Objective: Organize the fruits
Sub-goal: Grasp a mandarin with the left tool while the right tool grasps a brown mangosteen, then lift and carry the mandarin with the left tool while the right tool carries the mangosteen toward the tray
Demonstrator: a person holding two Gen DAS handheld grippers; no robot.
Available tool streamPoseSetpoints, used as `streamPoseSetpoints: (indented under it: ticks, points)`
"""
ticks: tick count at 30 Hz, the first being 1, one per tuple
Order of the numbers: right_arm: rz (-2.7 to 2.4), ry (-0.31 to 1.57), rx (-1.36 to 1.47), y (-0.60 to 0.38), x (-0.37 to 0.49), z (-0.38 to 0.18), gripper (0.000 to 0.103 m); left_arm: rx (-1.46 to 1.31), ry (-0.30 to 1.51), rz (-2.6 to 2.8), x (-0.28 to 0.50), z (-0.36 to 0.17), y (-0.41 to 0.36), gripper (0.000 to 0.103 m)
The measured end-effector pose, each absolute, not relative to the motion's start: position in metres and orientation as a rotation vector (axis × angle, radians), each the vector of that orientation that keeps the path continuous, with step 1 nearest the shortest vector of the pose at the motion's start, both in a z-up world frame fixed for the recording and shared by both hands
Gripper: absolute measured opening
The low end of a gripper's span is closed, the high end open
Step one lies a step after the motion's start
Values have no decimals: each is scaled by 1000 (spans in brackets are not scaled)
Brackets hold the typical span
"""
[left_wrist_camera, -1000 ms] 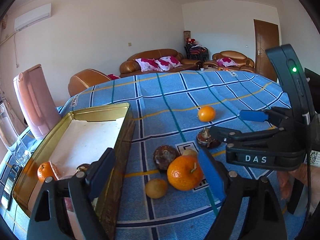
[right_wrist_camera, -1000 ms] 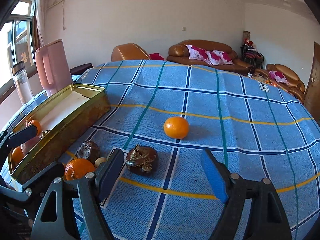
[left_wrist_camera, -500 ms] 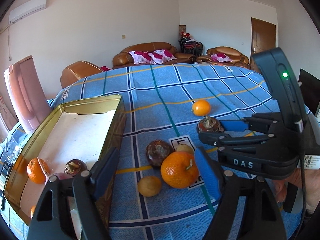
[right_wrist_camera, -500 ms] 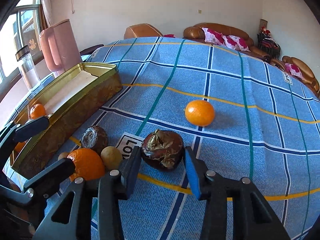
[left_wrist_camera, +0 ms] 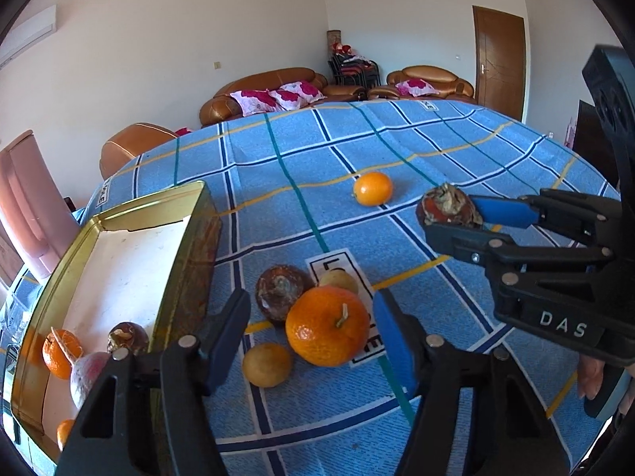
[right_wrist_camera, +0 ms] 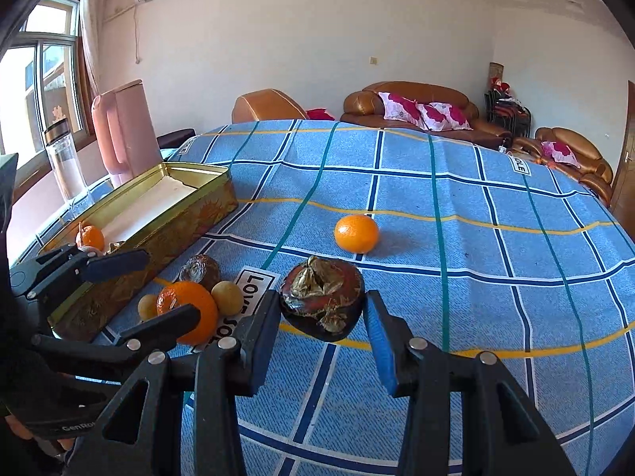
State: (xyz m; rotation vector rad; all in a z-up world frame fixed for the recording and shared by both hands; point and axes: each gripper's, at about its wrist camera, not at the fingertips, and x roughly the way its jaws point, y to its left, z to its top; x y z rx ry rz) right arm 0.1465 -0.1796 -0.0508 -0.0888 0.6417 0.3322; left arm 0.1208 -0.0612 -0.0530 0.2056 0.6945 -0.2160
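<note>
R gripper (right_wrist_camera: 323, 331): jaws clamped on dark wrinkled fruit (right_wrist_camera: 322, 297), lifted off blue cloth (right_wrist_camera: 476, 238). L gripper (left_wrist_camera: 309, 329): jaws closing, half-wide, big orange (left_wrist_camera: 327, 325) between pads, no contact. Small orange (right_wrist_camera: 356, 233) beyond R tips. Gold tin (left_wrist_camera: 119, 261) left of L, w/ fruit inside.

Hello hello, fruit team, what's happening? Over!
Right tool shut on dark wrinkled fruit. Left tool closing around big orange, not yet gripping. Small fruits crowd it. Tin beside.
</note>
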Motion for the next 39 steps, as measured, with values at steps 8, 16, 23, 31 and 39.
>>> streamPoseSetpoints:
  ticks: [8,16,23,31,39]
  points:
    - [339,630,-97,-178,145,-51,45,222,723,-234,123,-57,-65,45]
    - [342,625,-88,-180,144,-51,45,199,729,-246,125,-57,-60,45]
    - [349,600,-87,-180,140,-48,45,181,715,-258,123,-54,-58,41]
    - [355,587,-86,-181,138,-47,45,181,692,-275,120,-52,-59,33]
    - [356,587,-85,-180,138,-47,45,208,714,-257,123,-55,-63,54]
